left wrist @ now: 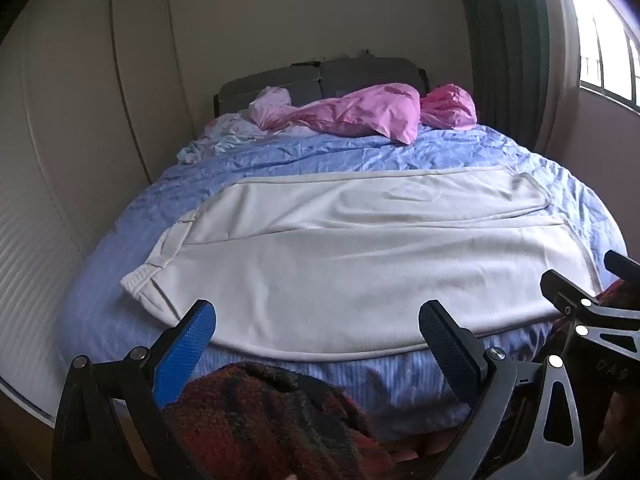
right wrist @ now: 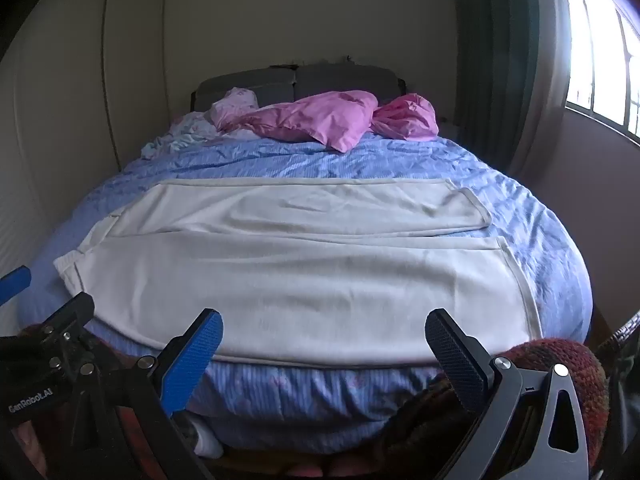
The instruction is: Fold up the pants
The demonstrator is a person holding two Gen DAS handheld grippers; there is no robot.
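Both hand-held grippers, left (left wrist: pixel 316 328) and right (right wrist: pixel 324 334), gape wide before white pants (right wrist: pixel 280 276), waistband half-hidden.

Left gripper (left wrist: pixel 316 336): jaws spread wide, nothing between pads, held level just short of bed's (left wrist: pixel 120 320) near edge, fingers (left wrist: pixel 188 348) pointing toward headboard end. Right gripper (right wrist: pixel 324 340): jaws likewise spread wide, empty, same height, also just short of bed's near edge, aimed same way. Grippers side by side, each showing at edge of other's view. Red knitted sleeve (left wrist: pixel 260 412) visible beneath both, close to bed's front.
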